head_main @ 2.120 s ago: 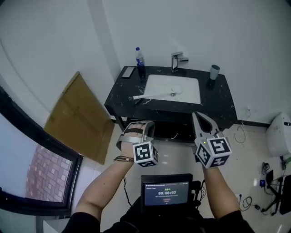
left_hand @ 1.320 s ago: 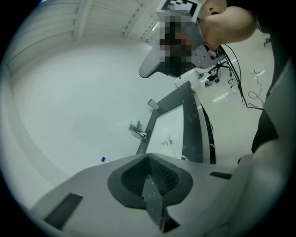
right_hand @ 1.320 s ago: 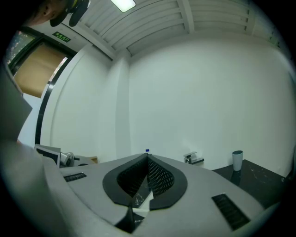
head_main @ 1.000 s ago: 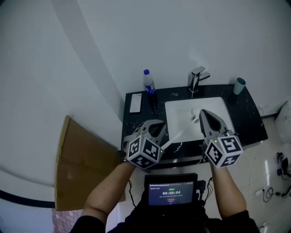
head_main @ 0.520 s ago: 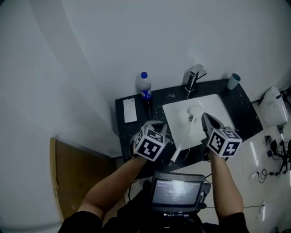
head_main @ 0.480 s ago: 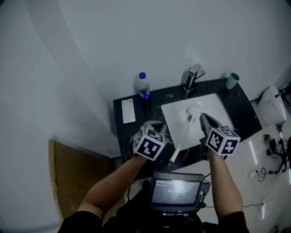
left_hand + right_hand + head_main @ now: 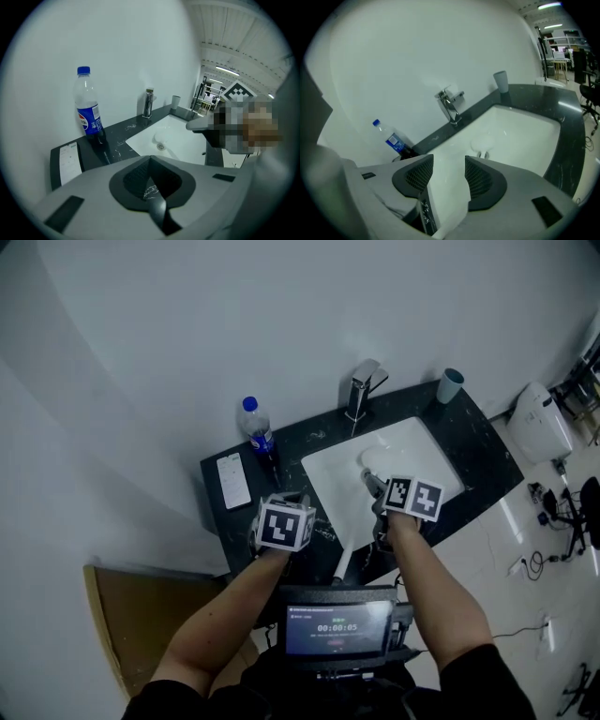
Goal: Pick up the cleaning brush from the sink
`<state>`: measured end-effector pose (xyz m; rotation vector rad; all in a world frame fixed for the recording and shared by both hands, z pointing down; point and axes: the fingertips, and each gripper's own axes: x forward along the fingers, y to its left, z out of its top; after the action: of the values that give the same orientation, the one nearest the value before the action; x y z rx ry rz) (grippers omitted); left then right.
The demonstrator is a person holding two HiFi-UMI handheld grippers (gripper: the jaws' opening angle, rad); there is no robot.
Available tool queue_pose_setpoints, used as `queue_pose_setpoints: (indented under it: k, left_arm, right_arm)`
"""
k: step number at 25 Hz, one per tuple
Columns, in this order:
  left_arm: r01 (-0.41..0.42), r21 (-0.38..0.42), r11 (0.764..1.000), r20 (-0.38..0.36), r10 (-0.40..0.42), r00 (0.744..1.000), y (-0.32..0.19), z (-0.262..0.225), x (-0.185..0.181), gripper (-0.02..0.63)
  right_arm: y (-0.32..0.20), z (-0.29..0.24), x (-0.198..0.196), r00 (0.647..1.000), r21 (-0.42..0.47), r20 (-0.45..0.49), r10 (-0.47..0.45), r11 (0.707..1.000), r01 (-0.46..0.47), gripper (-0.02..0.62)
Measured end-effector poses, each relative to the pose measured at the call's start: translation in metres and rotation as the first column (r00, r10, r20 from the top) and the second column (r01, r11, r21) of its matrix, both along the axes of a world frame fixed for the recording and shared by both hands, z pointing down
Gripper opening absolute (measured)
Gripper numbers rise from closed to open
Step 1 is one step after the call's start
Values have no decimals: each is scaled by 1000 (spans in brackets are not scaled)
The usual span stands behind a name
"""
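Note:
The white long-handled cleaning brush lies in the white sink, its head by the drain and its handle sticking out over the counter's front edge. My right gripper is low over the basin. In the right gripper view its jaws are opening, and the brush handle runs between the pads of the right gripper. My left gripper hovers over the counter just left of the sink. In the left gripper view the left gripper is shut with nothing in it.
On the black counter a water bottle and a flat white remote stand left of the sink. A chrome faucet is behind it, a grey cup at the back right. A screen hangs below my arms.
Both grippers have come down toward the sink. The right one, shut and held above the basin before, now has its jaws apart around the brush handle. The left stayed shut.

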<state>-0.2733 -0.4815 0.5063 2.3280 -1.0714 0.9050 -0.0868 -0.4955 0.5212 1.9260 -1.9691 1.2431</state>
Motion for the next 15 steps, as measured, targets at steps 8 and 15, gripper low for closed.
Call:
queue_pose_setpoints:
  k: [8,15]
  left_arm:
    - [-12,-38,999,29,13,999,-16,21,-9,6]
    - [-31,29,999,-7,31,999,-33,23,-11,6]
  right_arm:
    - [0,93,-23,995,-318,66,74,947,-49,210]
    - [4,134,-32,998,-489,23,67,871,-47,210]
